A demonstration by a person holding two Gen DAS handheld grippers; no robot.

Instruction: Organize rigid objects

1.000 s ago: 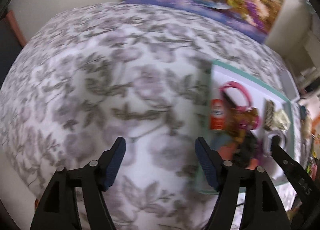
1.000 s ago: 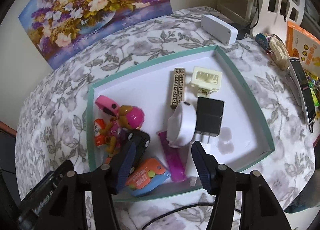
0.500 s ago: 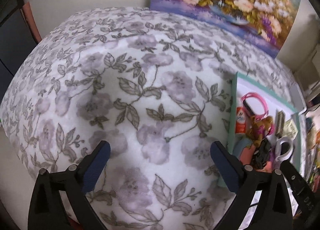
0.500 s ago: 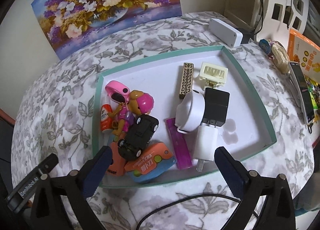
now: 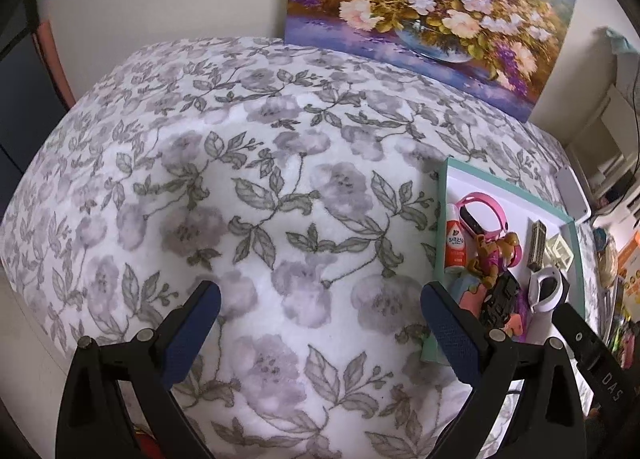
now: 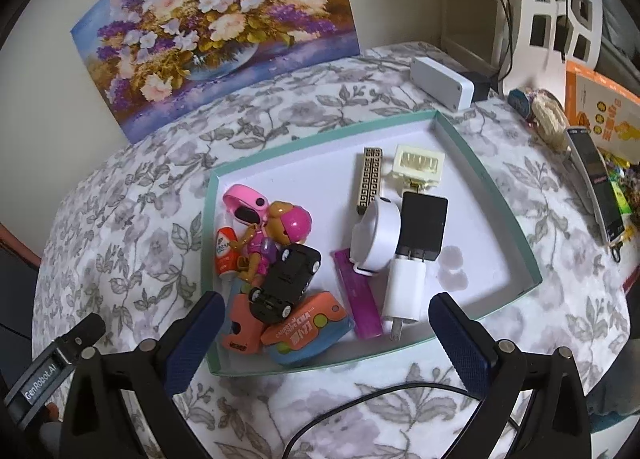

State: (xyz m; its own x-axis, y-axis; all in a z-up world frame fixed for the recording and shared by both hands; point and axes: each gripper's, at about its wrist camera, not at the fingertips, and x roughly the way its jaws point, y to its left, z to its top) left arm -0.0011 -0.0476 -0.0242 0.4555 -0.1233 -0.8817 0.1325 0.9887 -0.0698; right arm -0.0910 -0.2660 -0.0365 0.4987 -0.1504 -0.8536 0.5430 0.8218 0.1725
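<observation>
my left gripper (image 5: 320, 313) stands with its blue-padded jaws wide apart and empty over the grey-and-lilac flowered cloth (image 5: 248, 195), and my right gripper (image 6: 326, 319) stands likewise spread and empty above the near rim of the shallow white tray with a teal edge (image 6: 494, 195). in the tray's left half lie a pink wristband (image 6: 244, 201), a pink-helmeted toy figure (image 6: 280, 227), a black toy car (image 6: 288, 279) and orange toy vehicles (image 6: 304, 329). right of these sit a purple bar (image 6: 360, 299), a white plug adapter (image 6: 404, 287), a black charger block (image 6: 424, 225) and a cream plastic clip (image 6: 420, 163).

Left tongs (image 5: 320, 321) spread wider, right tongs (image 6: 326, 325) too
</observation>
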